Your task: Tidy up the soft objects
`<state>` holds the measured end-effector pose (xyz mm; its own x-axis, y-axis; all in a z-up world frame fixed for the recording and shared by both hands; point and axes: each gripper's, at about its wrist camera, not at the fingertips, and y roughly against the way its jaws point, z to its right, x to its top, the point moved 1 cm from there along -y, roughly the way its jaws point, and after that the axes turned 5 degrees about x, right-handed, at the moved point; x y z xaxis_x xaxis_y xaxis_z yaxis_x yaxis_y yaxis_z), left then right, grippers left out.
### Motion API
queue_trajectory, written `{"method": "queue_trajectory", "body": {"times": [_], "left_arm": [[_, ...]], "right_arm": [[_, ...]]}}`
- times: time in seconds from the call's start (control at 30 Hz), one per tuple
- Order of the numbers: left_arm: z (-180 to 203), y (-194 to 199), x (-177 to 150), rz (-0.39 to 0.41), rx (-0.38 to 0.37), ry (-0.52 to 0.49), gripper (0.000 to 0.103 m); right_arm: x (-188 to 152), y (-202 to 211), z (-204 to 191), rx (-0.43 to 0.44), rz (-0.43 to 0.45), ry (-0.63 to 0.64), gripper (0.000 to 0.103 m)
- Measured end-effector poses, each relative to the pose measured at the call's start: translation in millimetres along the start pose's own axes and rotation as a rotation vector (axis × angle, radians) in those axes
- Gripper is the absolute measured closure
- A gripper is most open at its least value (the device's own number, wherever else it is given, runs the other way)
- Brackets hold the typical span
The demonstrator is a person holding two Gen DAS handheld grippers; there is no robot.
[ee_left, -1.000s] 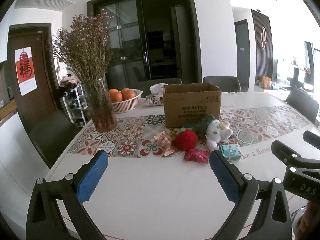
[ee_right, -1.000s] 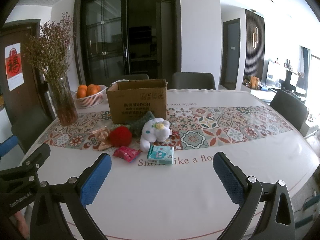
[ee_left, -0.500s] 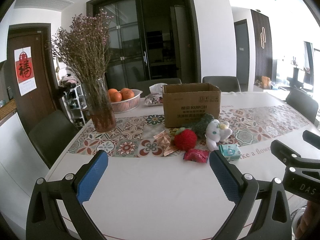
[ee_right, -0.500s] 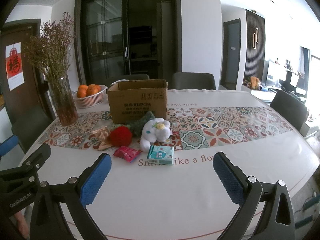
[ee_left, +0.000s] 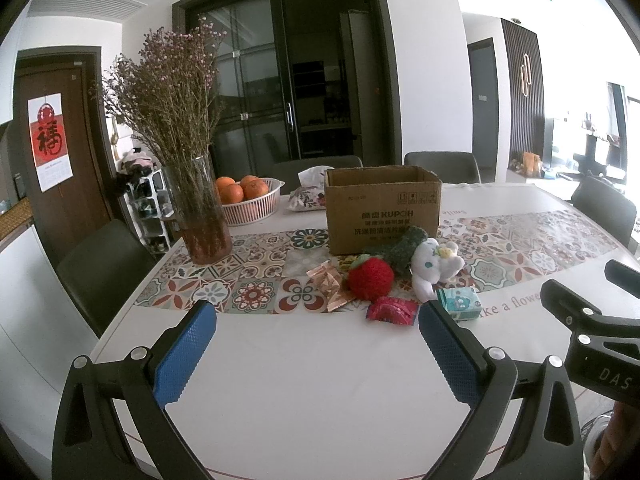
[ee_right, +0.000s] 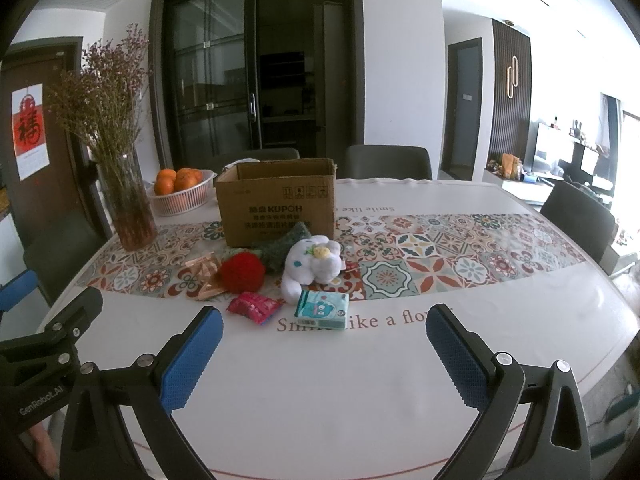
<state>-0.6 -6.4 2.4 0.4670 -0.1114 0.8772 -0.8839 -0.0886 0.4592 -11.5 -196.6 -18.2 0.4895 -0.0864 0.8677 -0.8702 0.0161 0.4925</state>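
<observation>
Right wrist view: my right tongs point(ee_right: 322, 346), spread wide and empty, face the white plush point(ee_right: 312, 266) dead ahead before the cardboard box point(ee_right: 276, 202) on the bench point(ee_right: 360, 392), nearer than my equally spread left tongs point(ee_left: 316, 344).

Box point(ee_right: 276, 204) interior hidden by front wall. Green plush point(ee_right: 286, 246) partly behind white plush point(ee_right: 310, 266). Tissue pack point(ee_left: 308, 196) half behind box. Desk point(ee_right: 320, 380) near edge cut off.
</observation>
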Motion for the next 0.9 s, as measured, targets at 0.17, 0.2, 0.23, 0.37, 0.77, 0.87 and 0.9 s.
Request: {"method": "queue_trajectory", "body": {"times": [0.17,0.2,0.23,0.37,0.77,0.87,0.9], "left_arm": [[0,0,0,0.000,0.000,0.000,0.000],[0,0,0,0.000,0.000,0.000,0.000],[0,0,0,0.000,-0.001,0.000,0.000],[0,0,0,0.000,-0.001,0.000,0.000],[5,-11,-10,-0.023,-0.032,-0.010,0.000],[8,-19,-10,-0.027,-0.044,-0.021,0.000],[9,-22,-11,-0.032,-0.053,-0.027,0.000]], "right_arm": [[0,0,0,0.000,-0.001,0.001,0.000],[0,0,0,0.000,0.000,0.000,0.000],[0,0,0,0.000,-0.001,0.001,0.000],[0,0,0,-0.001,-0.001,0.000,0.000],[-3,-9,1,-0.014,-0.003,-0.010,0.000],[-4,-19,3,-0.011,-0.021,-0.018,0.000],[-3,-22,3,-0.010,-0.024,-0.021,0.000]]}}
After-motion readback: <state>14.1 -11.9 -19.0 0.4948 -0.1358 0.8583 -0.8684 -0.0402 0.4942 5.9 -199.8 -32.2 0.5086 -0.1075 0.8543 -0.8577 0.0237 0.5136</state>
